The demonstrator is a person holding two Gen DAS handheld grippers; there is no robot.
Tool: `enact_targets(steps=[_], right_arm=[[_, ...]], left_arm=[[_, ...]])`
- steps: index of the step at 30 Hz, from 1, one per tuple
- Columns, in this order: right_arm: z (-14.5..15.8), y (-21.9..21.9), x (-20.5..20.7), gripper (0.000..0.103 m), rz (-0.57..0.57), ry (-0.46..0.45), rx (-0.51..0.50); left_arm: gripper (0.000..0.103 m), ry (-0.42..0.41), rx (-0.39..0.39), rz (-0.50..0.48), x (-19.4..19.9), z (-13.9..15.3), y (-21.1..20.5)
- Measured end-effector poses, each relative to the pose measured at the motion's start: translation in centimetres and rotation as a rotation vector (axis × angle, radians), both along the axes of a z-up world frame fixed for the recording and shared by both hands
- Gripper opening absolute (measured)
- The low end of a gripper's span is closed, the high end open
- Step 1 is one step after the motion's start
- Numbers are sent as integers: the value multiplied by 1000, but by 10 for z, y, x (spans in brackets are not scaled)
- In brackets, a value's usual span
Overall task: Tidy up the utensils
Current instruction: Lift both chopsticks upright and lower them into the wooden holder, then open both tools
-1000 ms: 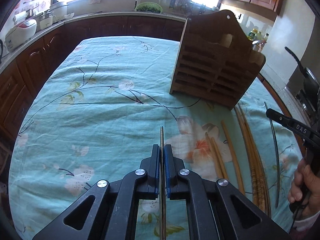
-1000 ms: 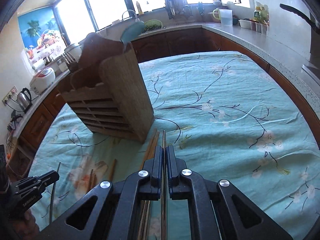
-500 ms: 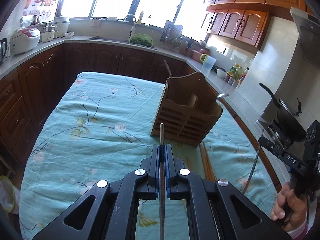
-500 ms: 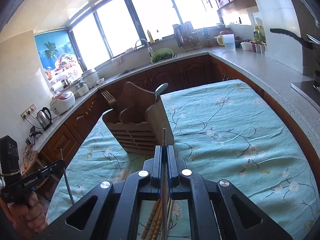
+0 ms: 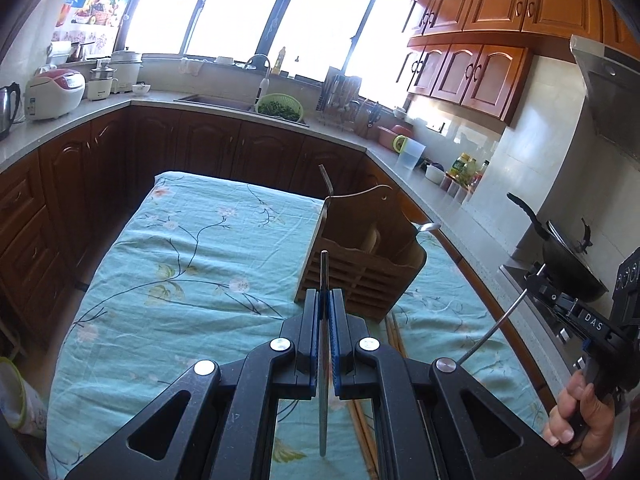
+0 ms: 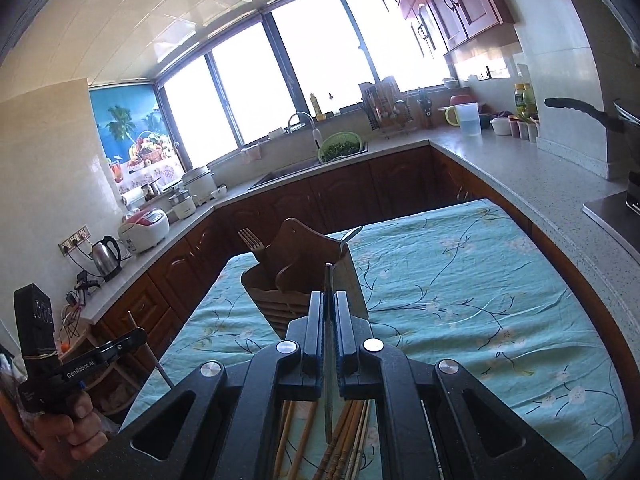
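My left gripper is shut on a thin metal chopstick that points forward, held high above the table. My right gripper is shut on another thin metal chopstick, also raised. The wooden utensil holder stands on the table ahead of both; it shows in the right wrist view with a fork and a spoon in it. Several wooden chopsticks lie on the cloth below the grippers. The right gripper shows in the left wrist view, the left gripper in the right wrist view.
The table wears a teal floral cloth. Dark wooden cabinets and a grey counter run around it. A wok sits on the stove at the right. A sink with a green colander is at the back.
Both grippers have risen well above the table with their chopsticks. The holder and cloth now look smaller and farther below.
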State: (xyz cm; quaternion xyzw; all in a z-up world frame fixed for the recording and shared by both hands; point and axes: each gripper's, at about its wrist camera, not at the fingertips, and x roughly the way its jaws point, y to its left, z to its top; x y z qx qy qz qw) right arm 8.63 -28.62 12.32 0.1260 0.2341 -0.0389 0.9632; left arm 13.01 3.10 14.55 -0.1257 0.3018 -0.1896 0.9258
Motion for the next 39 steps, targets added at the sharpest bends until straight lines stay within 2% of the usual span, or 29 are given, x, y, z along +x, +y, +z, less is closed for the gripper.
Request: enact_targets(steps=[12,28,33,39], right_arm=[[10,1,12,4,8,-28,-4],[74,-2,79,4,-12,-214,-65],[71,-7,103,4,-35,-220,-76],[44,-16,121,5,-55,-186,-55]], left_arm=[[3,-55,-31,13,20,14,0],[3,-316,-78,52,95,62,-29],[3,-370,-86,107,124,42,-47],[3,-325,-117,162,150,-11,-67]])
